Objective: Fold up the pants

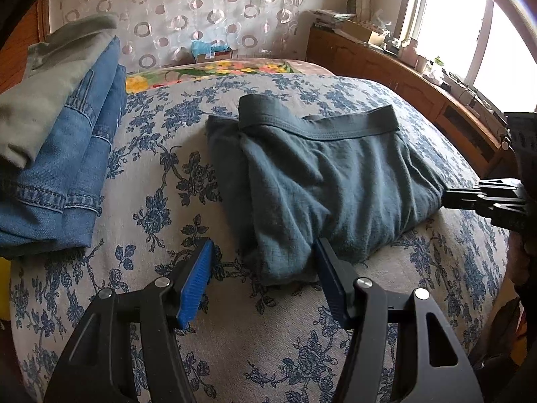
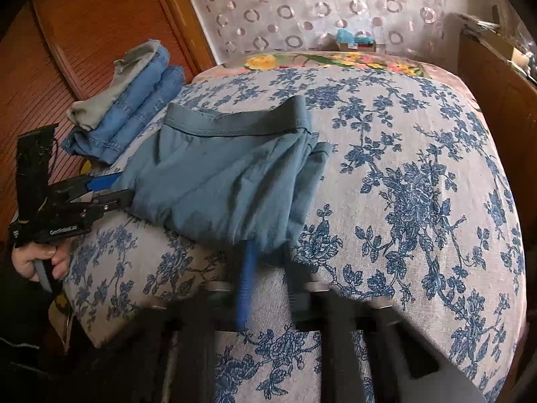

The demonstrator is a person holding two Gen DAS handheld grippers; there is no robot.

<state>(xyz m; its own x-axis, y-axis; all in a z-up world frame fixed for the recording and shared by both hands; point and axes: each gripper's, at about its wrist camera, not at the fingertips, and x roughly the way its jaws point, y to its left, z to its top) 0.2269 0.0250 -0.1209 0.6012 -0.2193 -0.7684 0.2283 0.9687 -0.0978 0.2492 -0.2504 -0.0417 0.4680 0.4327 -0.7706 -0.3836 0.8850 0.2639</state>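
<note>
Grey-blue pants (image 1: 322, 174) lie folded into a compact bundle on the floral bed cover, waistband at the far side; they also show in the right wrist view (image 2: 228, 174). My left gripper (image 1: 265, 262) is open, its blue pads on either side of the bundle's near left corner. In the right wrist view the left gripper (image 2: 117, 188) sits at the bundle's left edge. My right gripper (image 2: 268, 262) is blurred, its fingers partly open at the bundle's near edge; in the left wrist view it (image 1: 449, 196) touches the bundle's right edge.
A stack of folded clothes, blue jeans (image 1: 67, 154) under a grey-green garment (image 1: 50, 77), lies at the bed's left; it also shows in the right wrist view (image 2: 134, 100). A wooden cabinet (image 1: 402, 77) with clutter runs under the window at right. A patterned curtain hangs behind.
</note>
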